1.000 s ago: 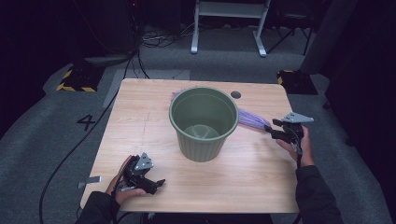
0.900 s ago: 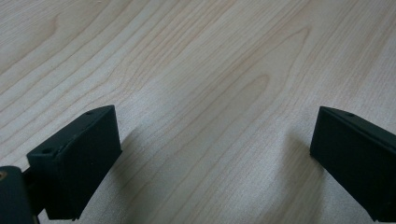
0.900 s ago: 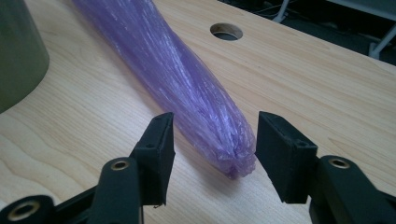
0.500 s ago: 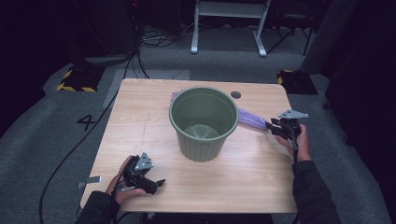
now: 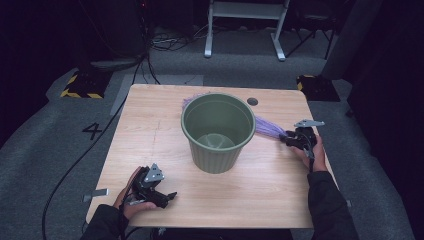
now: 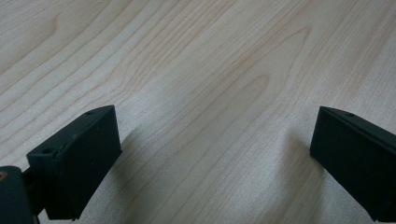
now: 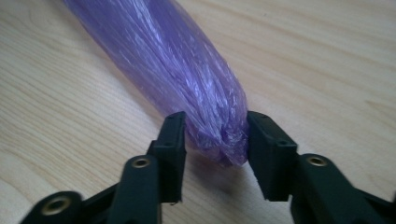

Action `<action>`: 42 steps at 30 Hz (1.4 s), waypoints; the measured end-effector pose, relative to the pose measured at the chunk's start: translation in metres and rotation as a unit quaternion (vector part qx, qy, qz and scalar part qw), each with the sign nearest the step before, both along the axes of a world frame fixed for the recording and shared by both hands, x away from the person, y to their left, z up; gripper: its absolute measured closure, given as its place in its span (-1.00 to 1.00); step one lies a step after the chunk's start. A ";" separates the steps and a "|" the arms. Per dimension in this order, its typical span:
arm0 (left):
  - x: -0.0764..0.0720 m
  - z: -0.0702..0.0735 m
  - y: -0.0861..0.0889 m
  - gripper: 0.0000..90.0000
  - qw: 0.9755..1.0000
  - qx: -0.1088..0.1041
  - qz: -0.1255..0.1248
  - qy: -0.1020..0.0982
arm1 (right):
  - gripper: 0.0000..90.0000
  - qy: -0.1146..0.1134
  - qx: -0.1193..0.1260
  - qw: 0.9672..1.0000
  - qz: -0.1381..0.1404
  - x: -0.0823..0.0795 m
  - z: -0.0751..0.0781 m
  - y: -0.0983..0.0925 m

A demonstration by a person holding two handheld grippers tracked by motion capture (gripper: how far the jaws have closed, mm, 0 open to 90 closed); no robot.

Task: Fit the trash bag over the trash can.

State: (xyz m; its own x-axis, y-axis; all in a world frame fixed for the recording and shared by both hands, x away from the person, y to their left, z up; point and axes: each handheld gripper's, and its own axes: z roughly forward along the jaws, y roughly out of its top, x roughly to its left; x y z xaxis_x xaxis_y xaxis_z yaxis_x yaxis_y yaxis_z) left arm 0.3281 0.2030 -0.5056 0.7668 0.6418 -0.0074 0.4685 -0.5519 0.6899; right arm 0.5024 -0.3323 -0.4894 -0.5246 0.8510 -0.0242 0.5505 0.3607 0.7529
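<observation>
A green ribbed bin (image 5: pixel 217 131) stands upright in the middle of the wooden table (image 5: pixel 150 130). A twisted purple plastic bag (image 5: pixel 269 128) lies behind it, its tail pointing right. In the right gripper view, my right gripper (image 7: pixel 215 126) has both pads against the tail end of the bag (image 7: pixel 177 60), low over the table. Its jaws closed on the bag and have just been opening a little, with the bag still between them. The right gripper (image 5: pixel 290 140) is at the table's right edge. My left gripper (image 5: pixel 167 197) rests at the front left, open (image 6: pixel 215 135), with bare wood between its jaws.
A round cable hole (image 5: pixel 252 101) sits in the tabletop behind the bin. A cable (image 5: pixel 75 165) runs across the grey floor on the left. A white frame (image 5: pixel 245 25) stands beyond the table.
My right hand has sunk toward the table and shifted slightly left onto the bag's tail, and its jaws have narrowed around it. The left hand has stayed still.
</observation>
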 end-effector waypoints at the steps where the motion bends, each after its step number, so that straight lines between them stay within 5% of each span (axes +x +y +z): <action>1: 0.000 0.000 0.000 -0.97 1.000 0.000 0.000 0.000 | 0.44 0.005 -0.004 1.000 0.001 0.000 -0.001 0.001; 10: 0.000 0.000 0.000 -0.97 1.000 0.000 0.000 0.000 | 0.85 0.019 -0.002 1.000 0.017 -0.002 -0.002 0.001; 24: 0.000 0.000 0.000 -0.97 1.000 0.000 0.000 0.000 | 0.81 0.018 0.017 0.998 0.049 -0.037 0.001 0.007; 28: 0.000 0.000 0.000 -0.97 1.000 0.000 0.000 0.000 | 0.78 0.021 0.000 0.997 0.072 -0.050 0.000 0.013; 42: 0.000 0.000 0.000 -0.97 1.000 0.000 0.000 0.000 | 0.71 0.018 0.013 0.990 0.137 -0.093 0.000 0.037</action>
State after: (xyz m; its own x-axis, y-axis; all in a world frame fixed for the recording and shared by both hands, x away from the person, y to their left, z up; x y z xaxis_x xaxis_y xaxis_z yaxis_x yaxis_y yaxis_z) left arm 0.3281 0.2030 -0.5056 0.7667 0.6420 -0.0072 0.4686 -0.5519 0.6898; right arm 0.4093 -0.2952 -0.4893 -0.7355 0.6773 0.0185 0.4616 0.4809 0.7454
